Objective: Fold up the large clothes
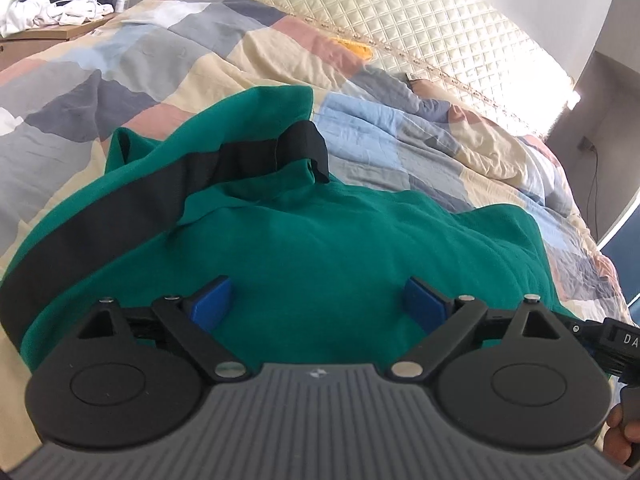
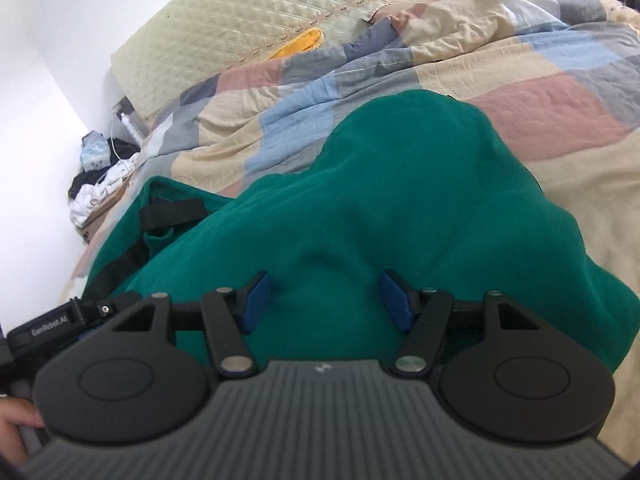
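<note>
Both claws released over green garment: left gripper (image 1: pixel 318 306) jaws wide apart, right gripper (image 2: pixel 324 300) jaws parted, no cloth pinched. Green garment (image 1: pixel 320 240), black stripe (image 1: pixel 120 204), lies rumpled on patchwork quilt (image 1: pixel 380 152). Quilted headboard (image 1: pixel 400 20) far.

We see a green garment (image 1: pixel 340 248) of soft, matt fleece-like cloth with a smoother black band (image 1: pixel 132 200). The patchwork quilt (image 1: pixel 208 60) is crumpled cotton-like cloth; the headboard (image 1: pixel 420 20) is stitched padding with a slight sheen. Both tongs (image 1: pixel 318 304) (image 2: pixel 324 300) are matt black plastic with blue pads (image 1: pixel 212 304) and shiny metal pins.
</note>
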Demonstrator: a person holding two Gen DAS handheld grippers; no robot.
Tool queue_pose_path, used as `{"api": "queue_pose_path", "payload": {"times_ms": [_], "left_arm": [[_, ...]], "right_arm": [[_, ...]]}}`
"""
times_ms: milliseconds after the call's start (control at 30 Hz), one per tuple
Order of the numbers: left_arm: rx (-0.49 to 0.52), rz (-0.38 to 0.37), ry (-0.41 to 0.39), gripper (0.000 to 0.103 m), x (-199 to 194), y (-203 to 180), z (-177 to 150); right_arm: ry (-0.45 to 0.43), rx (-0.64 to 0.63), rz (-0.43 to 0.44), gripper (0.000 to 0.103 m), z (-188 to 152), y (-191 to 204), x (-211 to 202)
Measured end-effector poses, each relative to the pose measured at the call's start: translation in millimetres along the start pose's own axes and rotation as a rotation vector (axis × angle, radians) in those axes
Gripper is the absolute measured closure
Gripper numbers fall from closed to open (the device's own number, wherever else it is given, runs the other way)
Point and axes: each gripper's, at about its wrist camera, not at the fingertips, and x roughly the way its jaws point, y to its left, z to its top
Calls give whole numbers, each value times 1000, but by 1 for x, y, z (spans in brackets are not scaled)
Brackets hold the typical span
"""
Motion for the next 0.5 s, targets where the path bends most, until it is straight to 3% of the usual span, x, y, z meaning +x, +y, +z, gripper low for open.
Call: {"api": "queue_pose_path", "payload": {"times_ms": [233, 400, 433, 500], "left_arm": [[-47, -55, 12, 8, -43, -3, -13], [-152, -93, 30, 8, -70, 2, -24], [-180, -91, 41, 8, -71, 5, -26], [-262, -80, 77, 8, -69, 15, -31]], "right_arm": [[-40, 72, 60, 39, -14, 12, -42], [-17, 285, 195, 38, -25, 2, -59], [-8, 327, 215, 36, -27, -1, -58], [11, 403, 226, 15, -34, -5, -54]]}}
